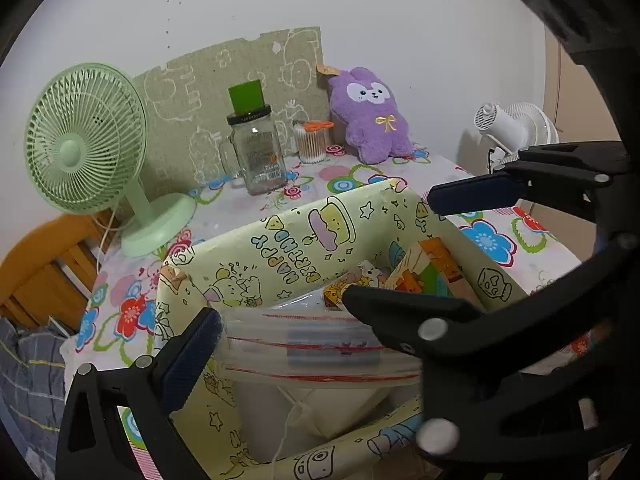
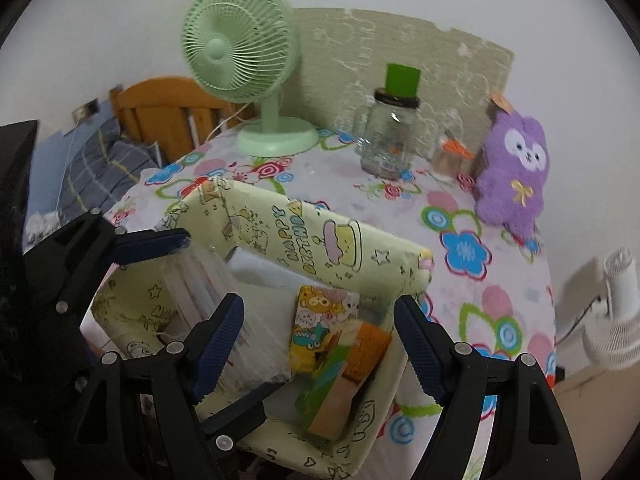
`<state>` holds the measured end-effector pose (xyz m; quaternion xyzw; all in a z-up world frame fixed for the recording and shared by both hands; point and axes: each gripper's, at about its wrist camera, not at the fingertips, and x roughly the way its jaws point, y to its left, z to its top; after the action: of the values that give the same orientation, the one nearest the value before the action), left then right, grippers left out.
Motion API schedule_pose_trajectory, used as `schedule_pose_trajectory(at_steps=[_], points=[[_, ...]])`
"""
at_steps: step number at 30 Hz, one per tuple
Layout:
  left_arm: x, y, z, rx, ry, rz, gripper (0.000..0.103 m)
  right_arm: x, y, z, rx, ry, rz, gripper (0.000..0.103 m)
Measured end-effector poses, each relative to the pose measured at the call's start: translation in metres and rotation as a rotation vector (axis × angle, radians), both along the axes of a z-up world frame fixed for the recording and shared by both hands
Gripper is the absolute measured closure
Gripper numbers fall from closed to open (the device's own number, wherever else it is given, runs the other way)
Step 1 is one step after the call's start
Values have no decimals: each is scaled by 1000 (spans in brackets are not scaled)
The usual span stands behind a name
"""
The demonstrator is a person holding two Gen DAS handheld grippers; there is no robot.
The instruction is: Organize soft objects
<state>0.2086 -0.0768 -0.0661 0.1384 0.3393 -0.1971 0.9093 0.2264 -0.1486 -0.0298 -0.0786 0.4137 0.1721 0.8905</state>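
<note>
A pale yellow fabric box (image 1: 304,240) printed with cartoons stands on the flowered table (image 1: 256,200). A stack of clear zip bags (image 1: 320,344) with red lines sits in it, beside a colourful cartoon packet (image 2: 340,344). My left gripper (image 1: 276,316) is open around the bag stack; one blue pad touches the box's left wall. My right gripper (image 2: 320,340) is open over the box, above the packet; it also shows in the left wrist view (image 1: 400,248). A purple plush rabbit (image 1: 370,114) sits upright at the table's back.
A green desk fan (image 1: 88,148), a glass jar with a handle (image 1: 256,152) and a small cotton-swab pot (image 1: 312,142) stand at the back. A white clip fan (image 1: 512,128) is at the right edge. A wooden headboard (image 2: 168,112) and bedding lie left.
</note>
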Motion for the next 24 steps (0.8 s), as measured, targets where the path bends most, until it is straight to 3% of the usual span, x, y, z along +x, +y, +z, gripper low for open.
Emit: schedule_pose_trajectory(at_steps=[4,12,18,24], points=[[3,1,-1,0,5,4,0,-4,0,3,42,17,62,23],[0,-1,-2,31,-20,24,0,7,-5,-7,99,89,47,23],[2,3,0,-7,-11,5,0,1,-4,-3,149,129,111,26],[-4,-4,-1,43,-49,5,0,7,-5,-12,180,177,100,26]])
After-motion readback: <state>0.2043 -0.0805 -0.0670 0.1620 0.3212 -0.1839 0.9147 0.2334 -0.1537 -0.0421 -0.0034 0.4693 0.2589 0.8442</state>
